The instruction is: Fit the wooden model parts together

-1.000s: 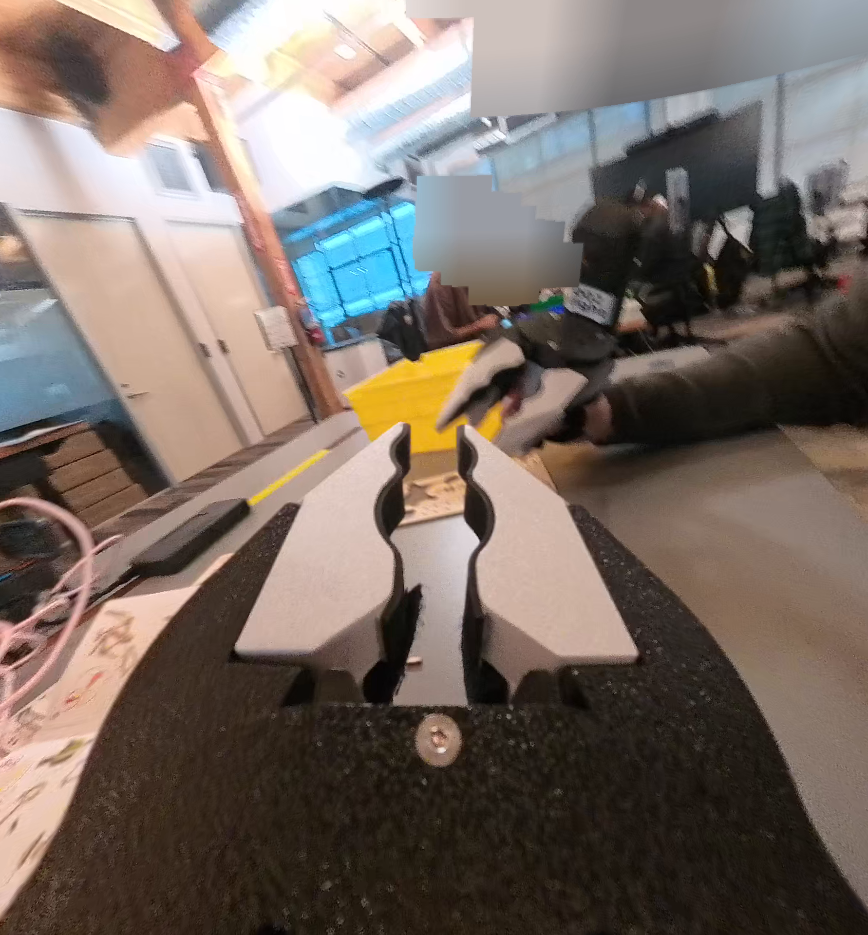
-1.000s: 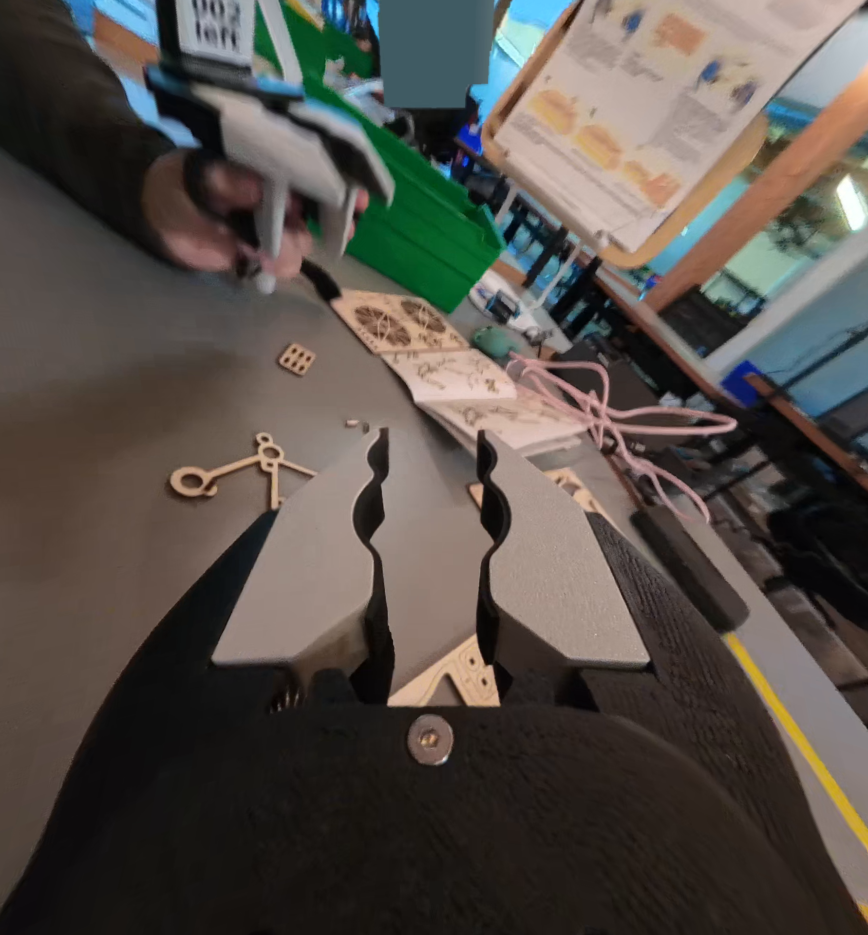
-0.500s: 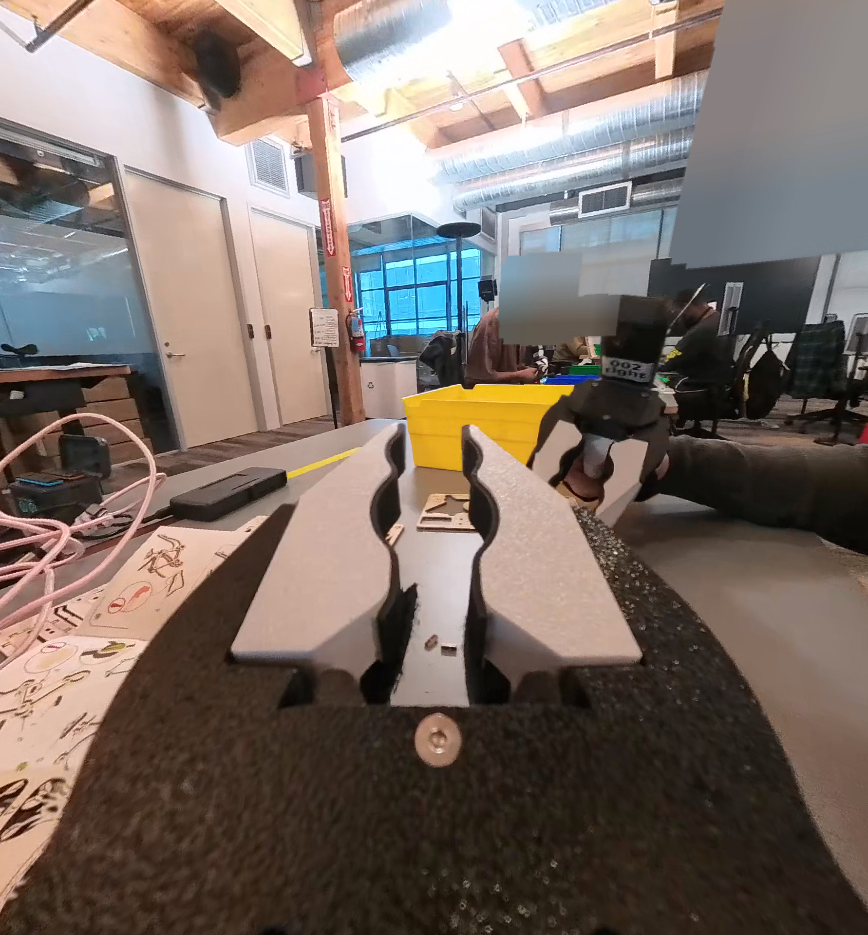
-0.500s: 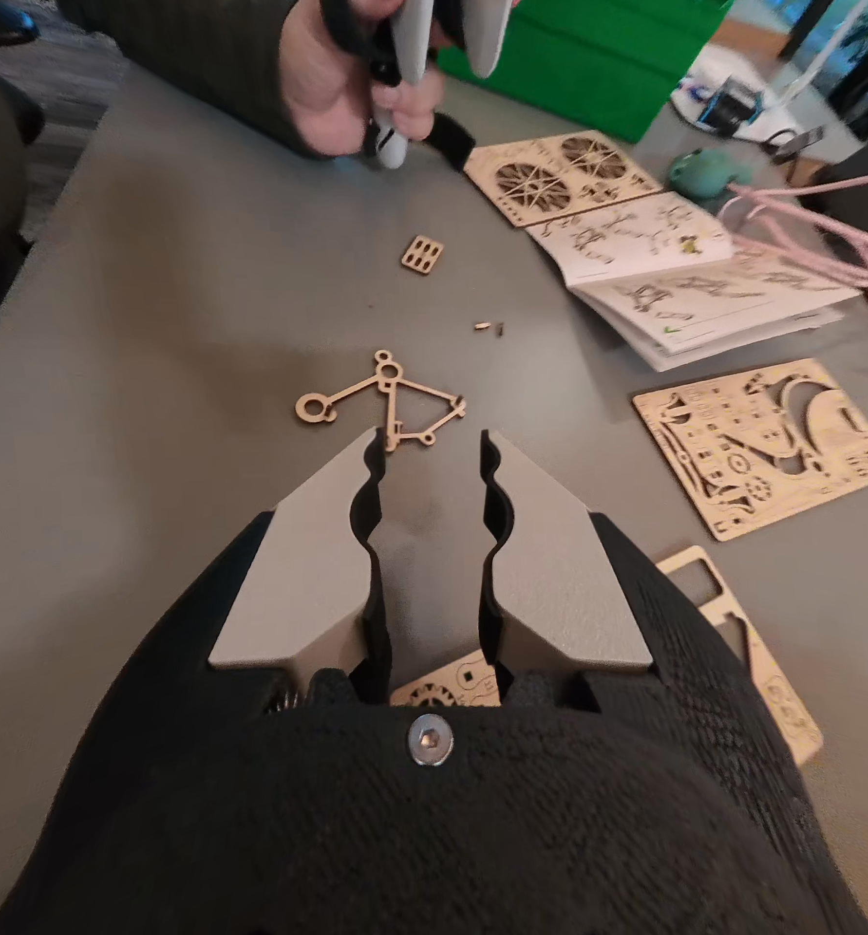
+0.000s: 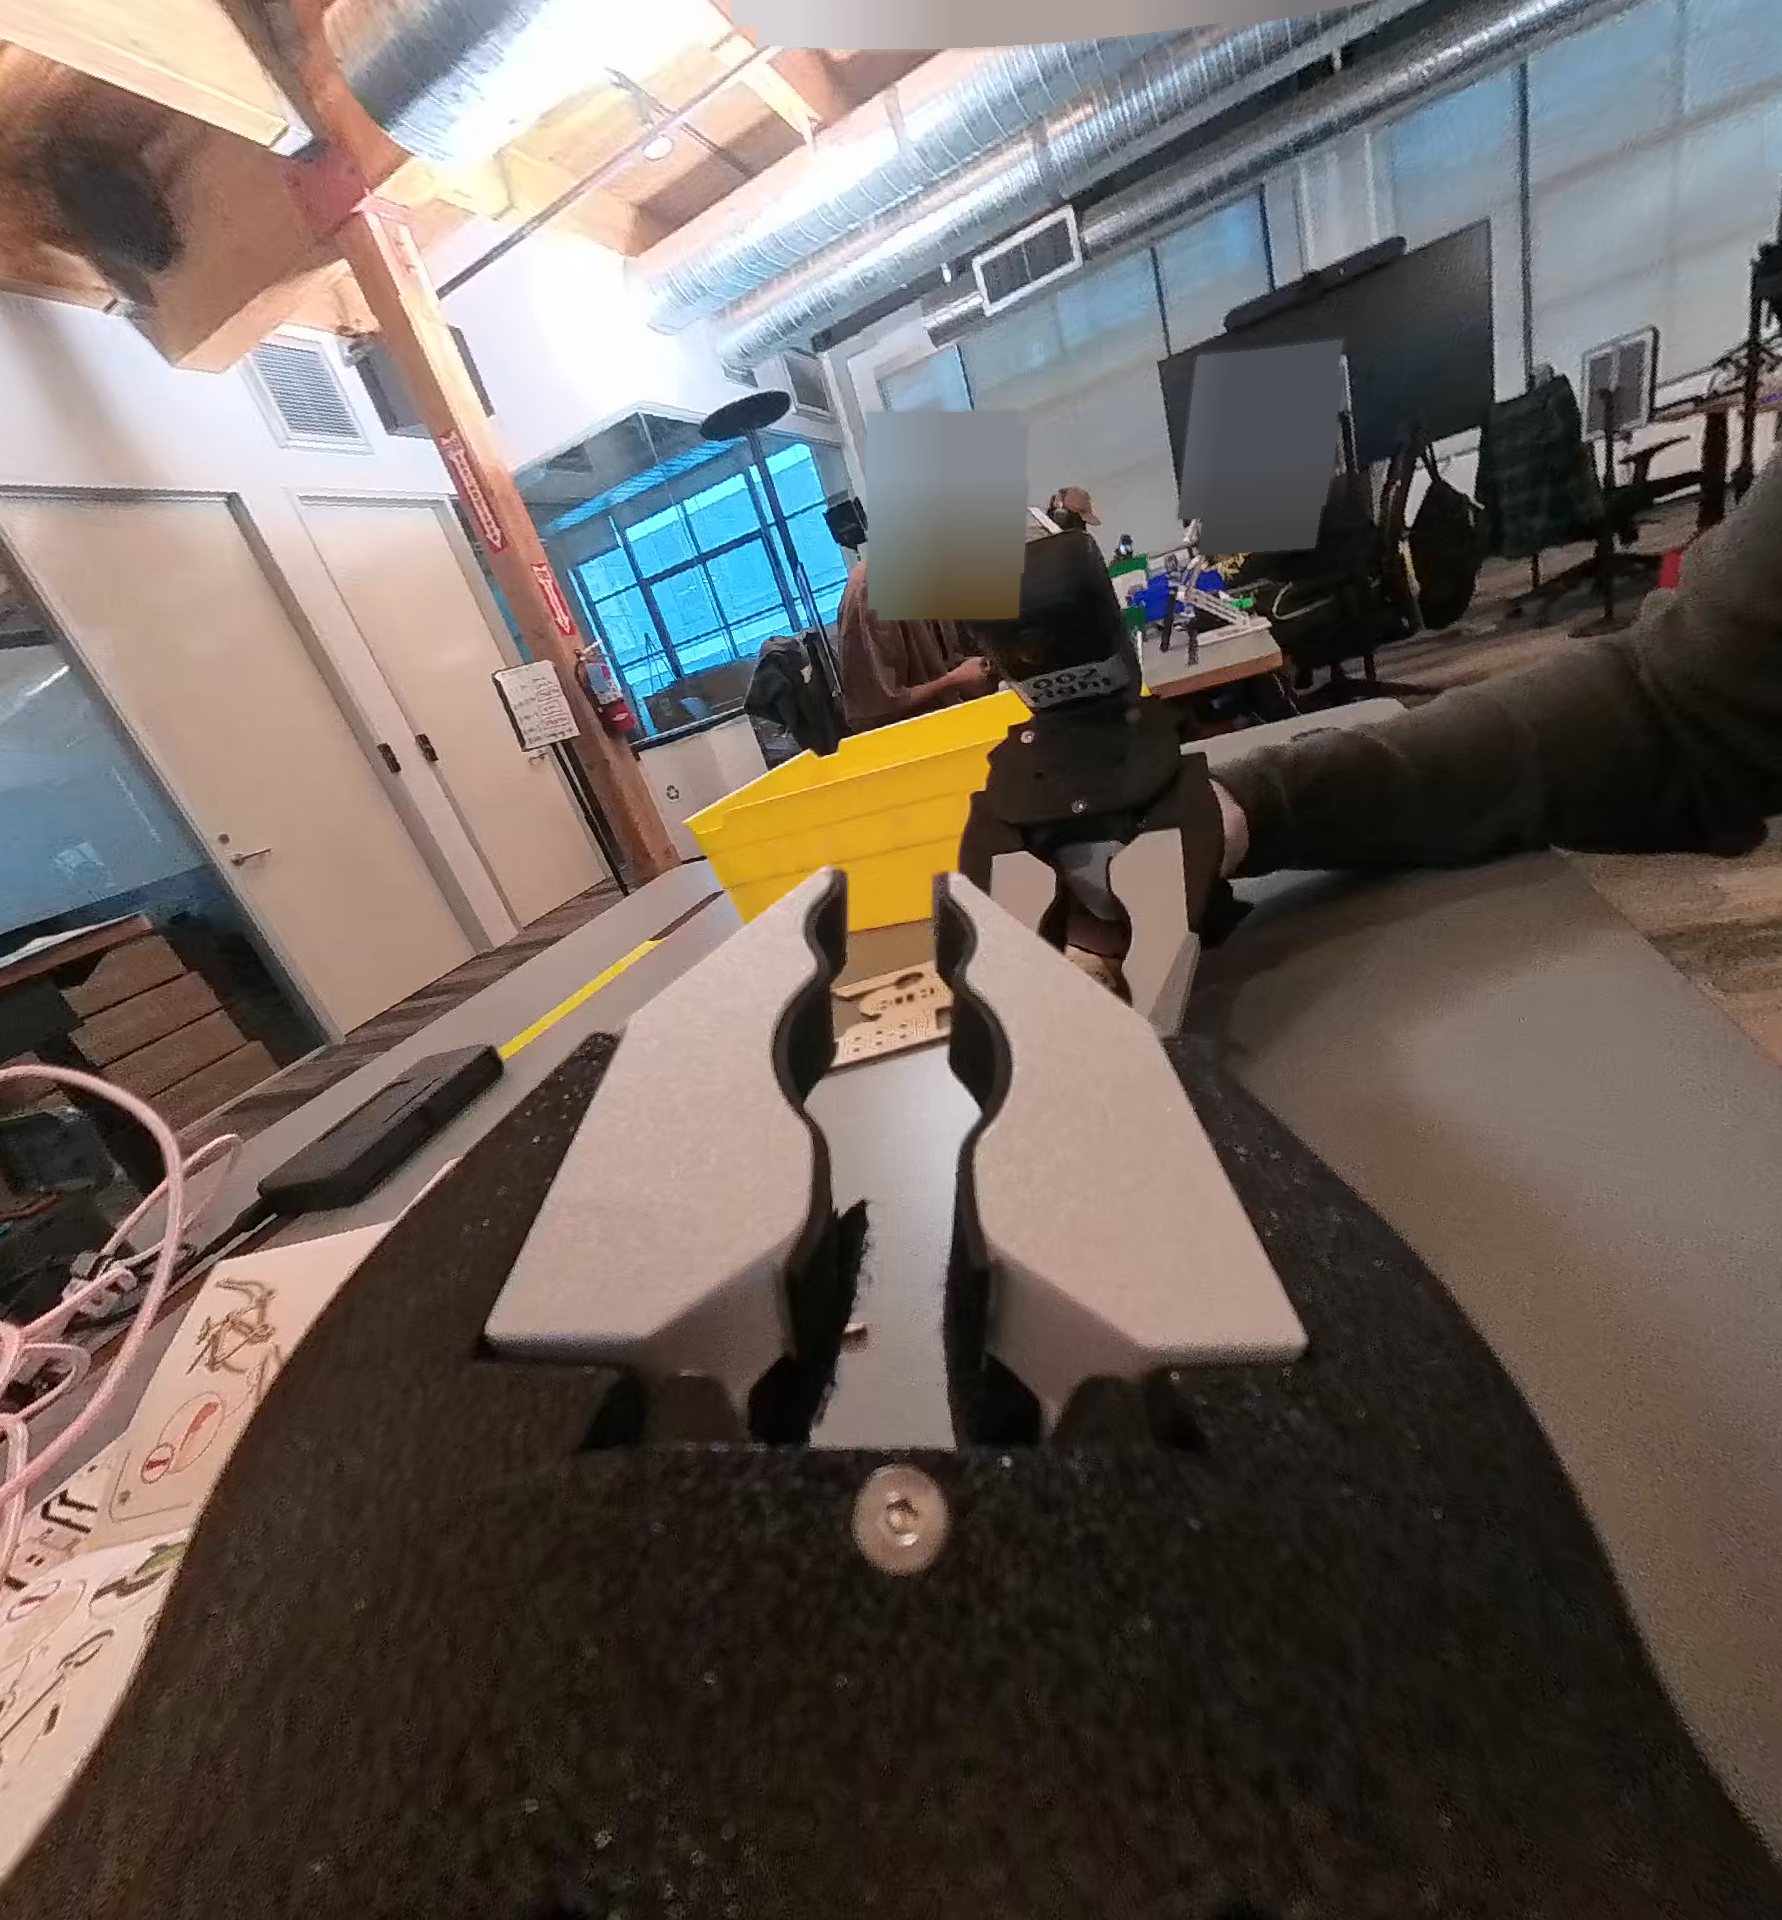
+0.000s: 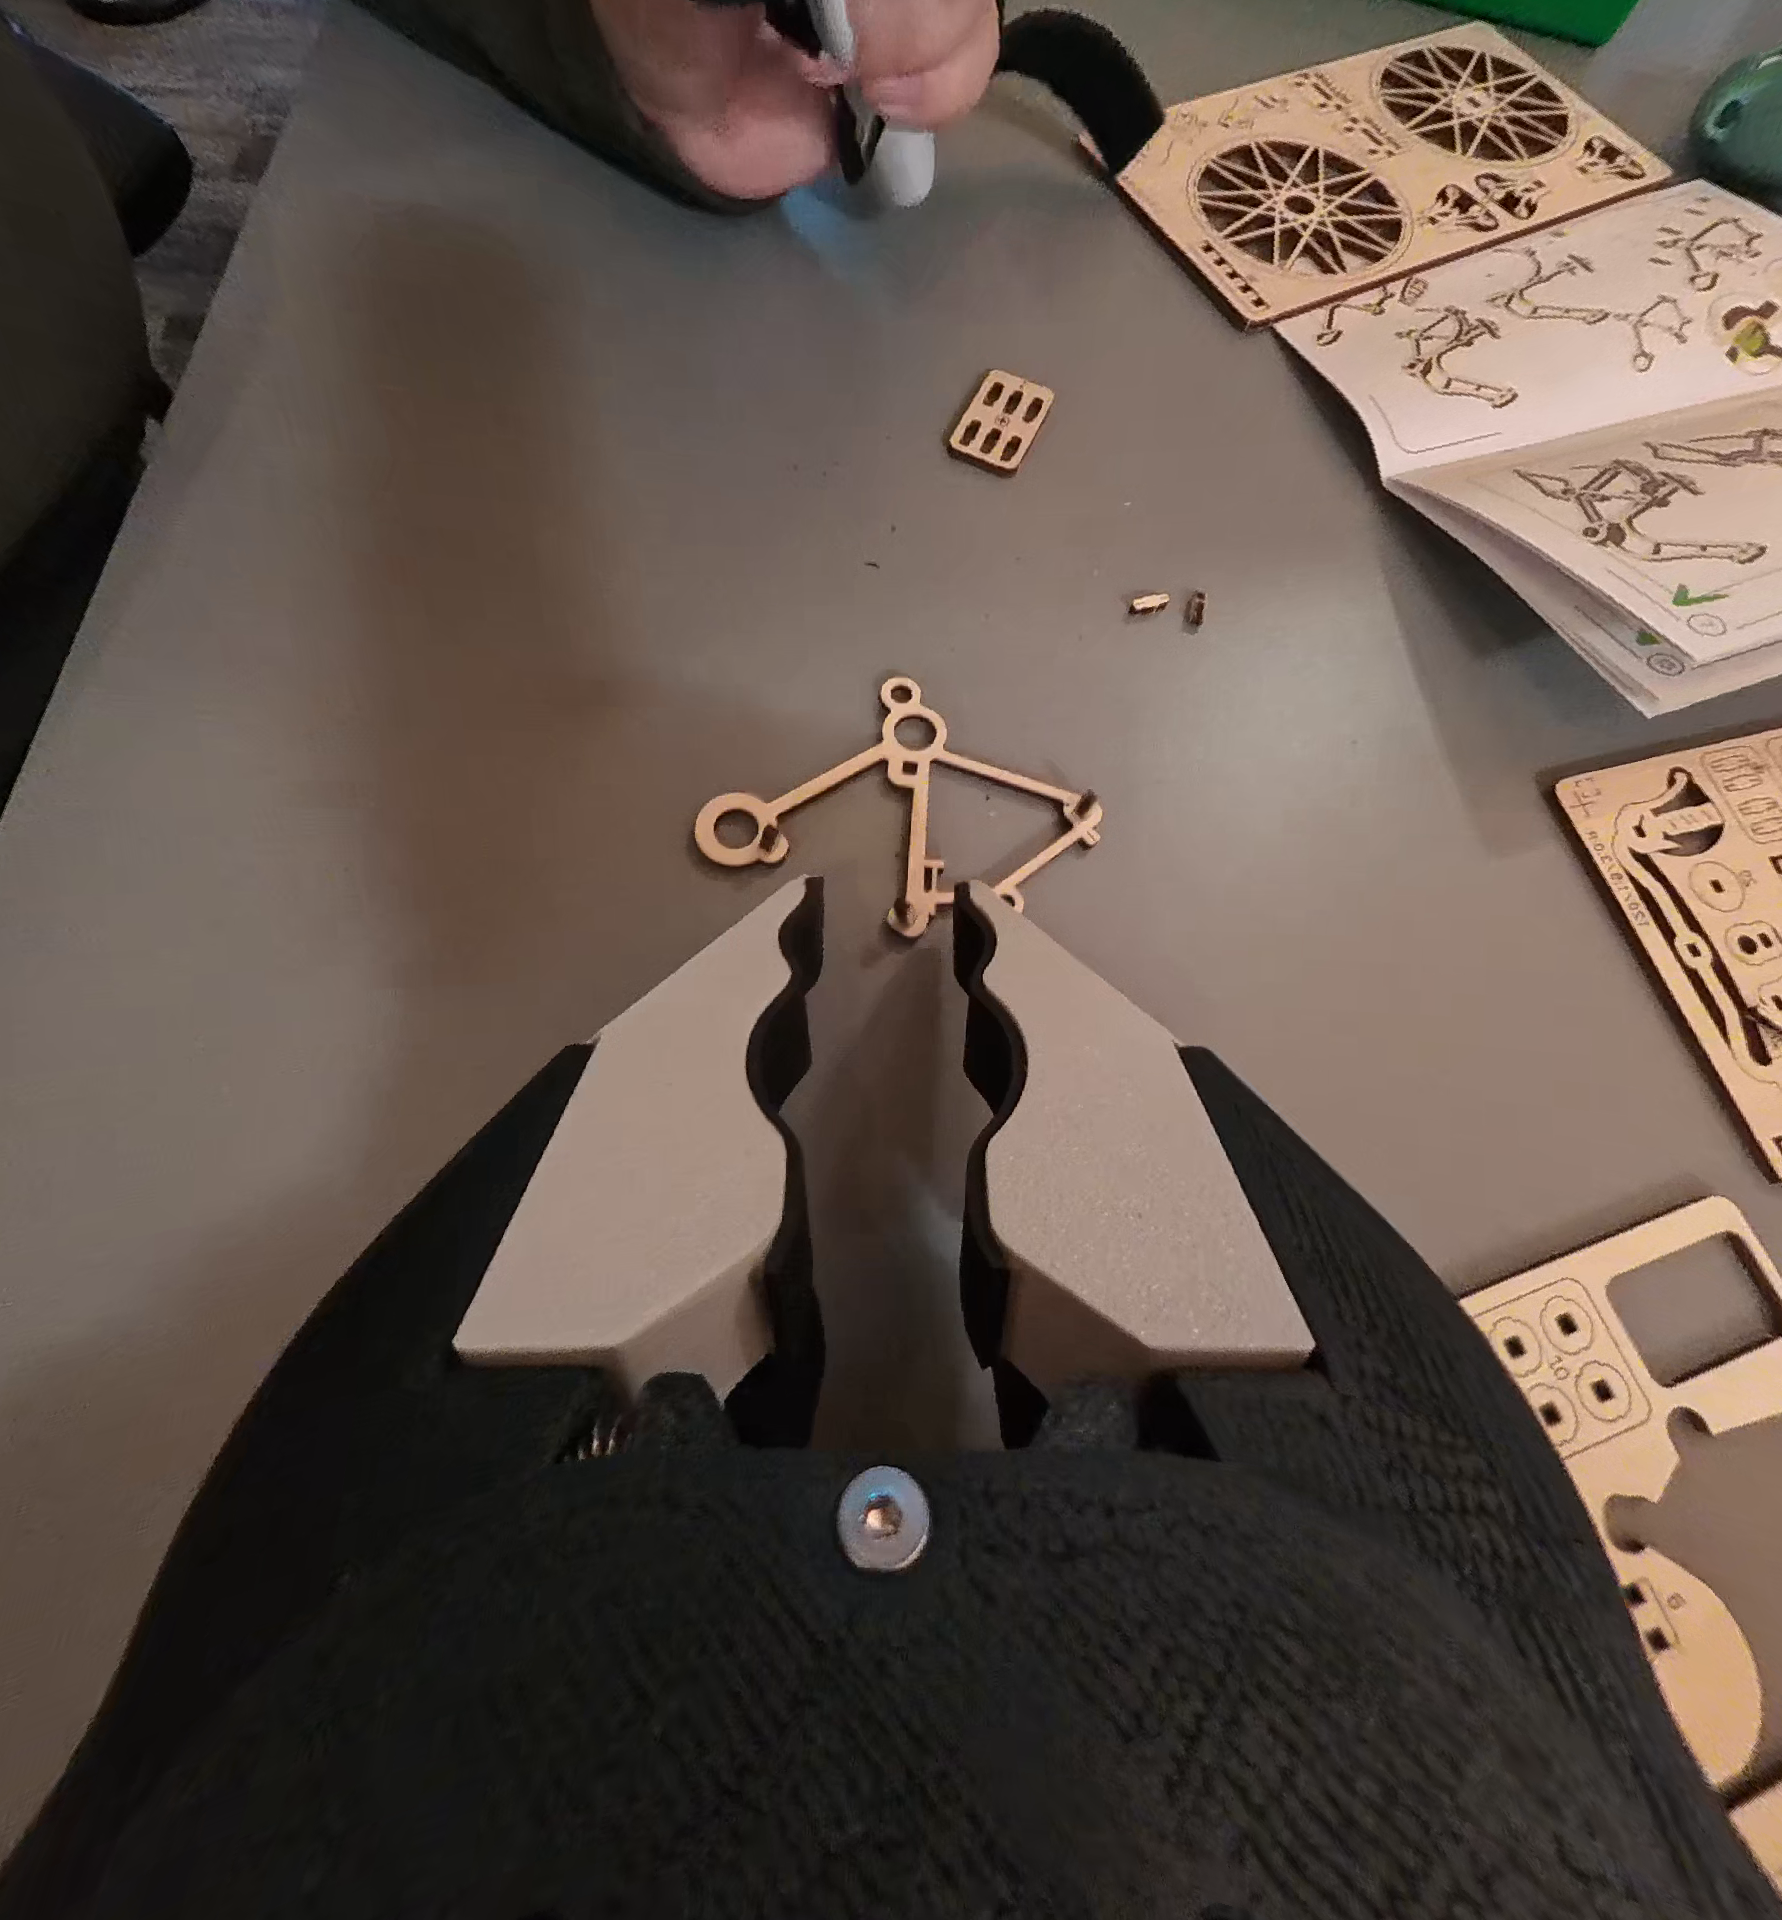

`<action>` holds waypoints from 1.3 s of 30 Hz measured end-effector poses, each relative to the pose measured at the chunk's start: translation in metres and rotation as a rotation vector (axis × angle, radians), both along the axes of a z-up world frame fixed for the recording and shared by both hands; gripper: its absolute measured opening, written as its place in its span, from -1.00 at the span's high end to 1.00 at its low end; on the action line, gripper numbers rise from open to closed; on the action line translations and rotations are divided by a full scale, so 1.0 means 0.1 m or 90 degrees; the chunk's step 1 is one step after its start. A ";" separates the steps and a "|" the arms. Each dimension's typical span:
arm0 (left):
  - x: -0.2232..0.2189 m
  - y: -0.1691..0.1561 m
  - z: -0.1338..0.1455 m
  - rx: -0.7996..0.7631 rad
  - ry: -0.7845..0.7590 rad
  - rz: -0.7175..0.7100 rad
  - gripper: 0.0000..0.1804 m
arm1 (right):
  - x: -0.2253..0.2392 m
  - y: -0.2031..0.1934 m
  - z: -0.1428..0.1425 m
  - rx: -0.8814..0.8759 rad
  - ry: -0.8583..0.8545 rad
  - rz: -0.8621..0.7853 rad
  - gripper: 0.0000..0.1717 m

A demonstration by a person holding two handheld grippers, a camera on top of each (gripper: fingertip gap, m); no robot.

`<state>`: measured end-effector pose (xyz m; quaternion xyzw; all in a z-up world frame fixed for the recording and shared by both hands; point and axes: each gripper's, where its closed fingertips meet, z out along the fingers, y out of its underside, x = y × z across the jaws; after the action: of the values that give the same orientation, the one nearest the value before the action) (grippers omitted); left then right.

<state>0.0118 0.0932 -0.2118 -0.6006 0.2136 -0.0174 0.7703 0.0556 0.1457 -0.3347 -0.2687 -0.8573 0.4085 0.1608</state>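
Grey worktop (image 6: 451, 520): 1 bicycle-frame piece (image 6: 908, 800) partly pegged, loose pegs (image 6: 1167, 603) and uncut sheets (image 6: 1386, 156) remaining. My right claw (image 6: 885, 904) hovers narrow and empty over it; left claw (image 5: 889, 899) narrow, empty. I judge assembly barely begun.

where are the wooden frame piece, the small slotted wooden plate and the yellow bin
wooden frame piece (image 6: 913, 821), right wrist view, its middle bar
small slotted wooden plate (image 6: 1001, 421), right wrist view, its centre
yellow bin (image 5: 856, 831), left wrist view, its front wall

Wooden frame piece (image 6: 908, 821) lying mid-table (image 6: 451, 520), slotted plate (image 6: 1000, 421) lying behind it, instruction booklet (image 6: 1635, 457) and part sheets (image 6: 1744, 945) lying right.
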 end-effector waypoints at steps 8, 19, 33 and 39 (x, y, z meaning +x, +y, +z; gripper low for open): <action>0.21 0.01 -0.10 -0.012 0.080 -0.028 0.88 | -0.01 -0.06 0.10 0.010 0.041 0.004 0.71; 0.26 0.05 -0.19 -0.030 0.126 -0.007 0.91 | -0.14 0.01 0.76 -0.073 0.366 -0.064 0.69; 0.40 0.02 -0.21 -0.051 0.044 -0.148 0.92 | -0.29 0.30 0.82 -0.122 0.394 -0.146 0.77; 0.32 0.01 -0.17 -0.077 -0.056 -0.202 0.91 | -0.29 0.27 0.79 -0.102 0.396 -0.133 0.78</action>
<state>0.0434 0.0941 -0.2288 -0.6034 0.2703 -0.1779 0.7288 0.0270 0.1727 -0.2560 -0.2291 -0.7004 0.5182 0.4340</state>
